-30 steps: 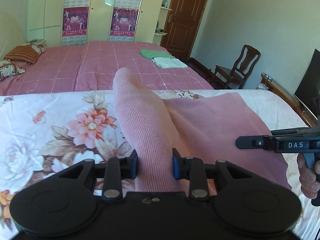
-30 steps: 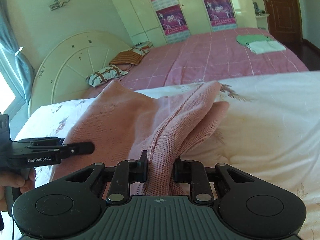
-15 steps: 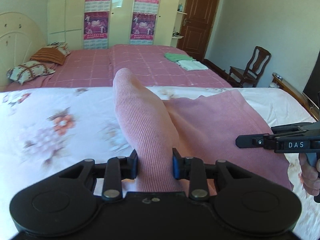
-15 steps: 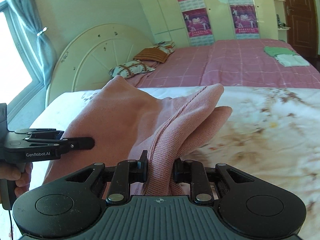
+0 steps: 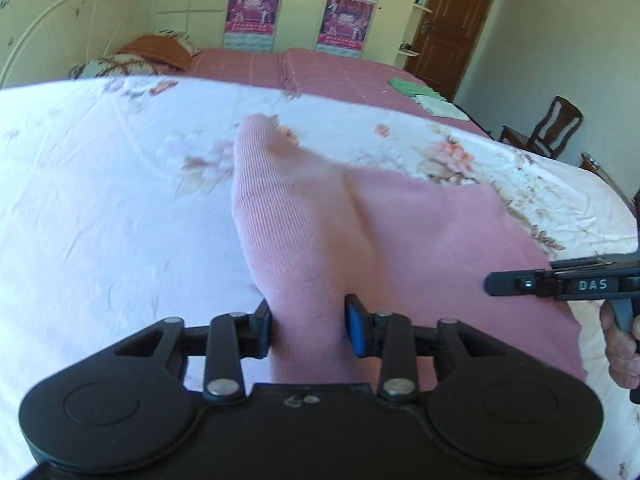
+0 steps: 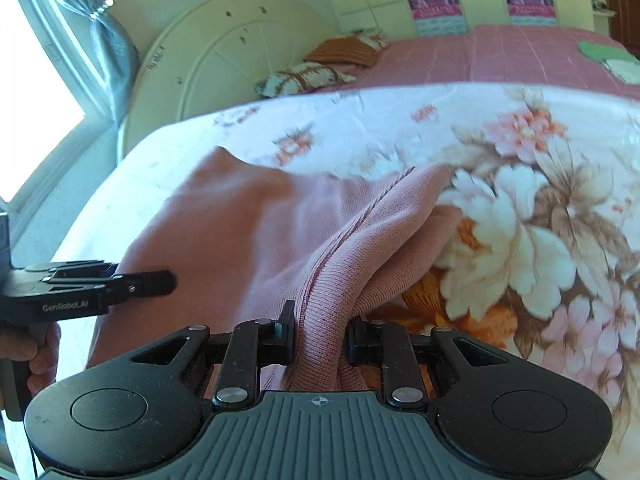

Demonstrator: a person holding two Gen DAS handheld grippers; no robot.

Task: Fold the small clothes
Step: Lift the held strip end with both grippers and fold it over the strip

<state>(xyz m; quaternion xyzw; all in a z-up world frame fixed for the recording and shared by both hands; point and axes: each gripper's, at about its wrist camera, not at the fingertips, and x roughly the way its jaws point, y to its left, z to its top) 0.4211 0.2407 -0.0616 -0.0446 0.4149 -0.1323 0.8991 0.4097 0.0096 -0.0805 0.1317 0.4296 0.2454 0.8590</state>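
A pink knit garment hangs between both grippers above the floral bed sheet. My left gripper is shut on one bunched edge of it. My right gripper is shut on another bunched edge with a seam; the garment spreads to the left there. The right gripper shows side-on in the left wrist view, and the left gripper shows in the right wrist view. The garment's far end droops towards the sheet.
A second bed with a pink cover lies behind, with folded green and white clothes on it. Pillows lie by a round headboard. A wooden chair and a door stand at the right.
Both grippers have tilted down and moved forward over the floral sheet with the garment. The garment's far end has dropped closer to the sheet. Both stay shut.
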